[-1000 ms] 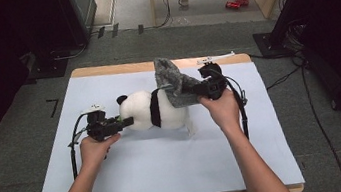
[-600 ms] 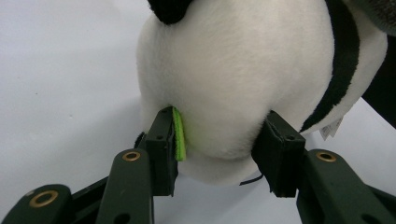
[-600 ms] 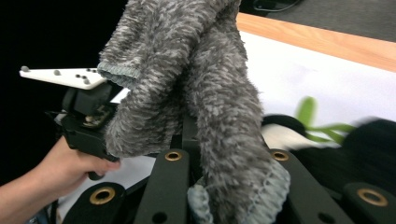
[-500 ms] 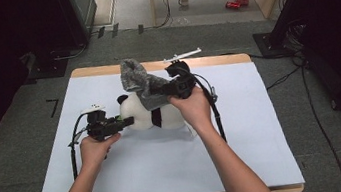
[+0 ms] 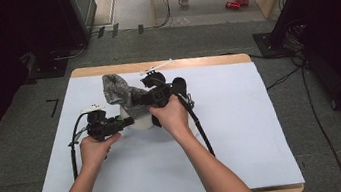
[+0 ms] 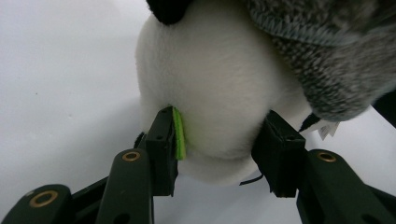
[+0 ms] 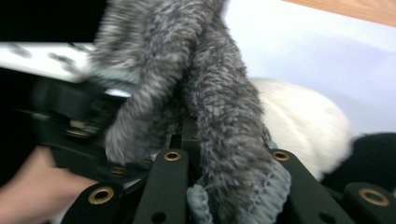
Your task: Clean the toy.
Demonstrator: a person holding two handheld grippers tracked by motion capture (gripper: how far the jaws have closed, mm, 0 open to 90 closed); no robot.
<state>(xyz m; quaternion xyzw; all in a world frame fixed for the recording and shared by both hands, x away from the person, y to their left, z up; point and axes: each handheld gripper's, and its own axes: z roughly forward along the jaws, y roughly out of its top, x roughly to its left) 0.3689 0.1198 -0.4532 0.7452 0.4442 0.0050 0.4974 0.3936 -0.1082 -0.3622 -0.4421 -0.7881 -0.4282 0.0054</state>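
The bench (image 5: 244, 131), covered by a pale sheet, carries a plush panda (image 6: 219, 88) lying left of its middle, white body with black limbs. A fuzzy grey knit hat (image 5: 116, 92) hangs over the panda's head end, its ribbed rim showing in the right gripper view. The left gripper (image 5: 124, 123) is clamped on the white plush body, one pad on each side pressing into the fur, pinning the toy to the bench. The right gripper (image 5: 140, 100) is clenched on the hat's knit fabric, holding it up above the toy. The step in hand looks like dressing the panda: bringing the hat's opening over the head. Next, the right gripper likely needs to lower and pull the rim down around the head while the left holds the body firm; the soft knit may fold shut instead of opening.
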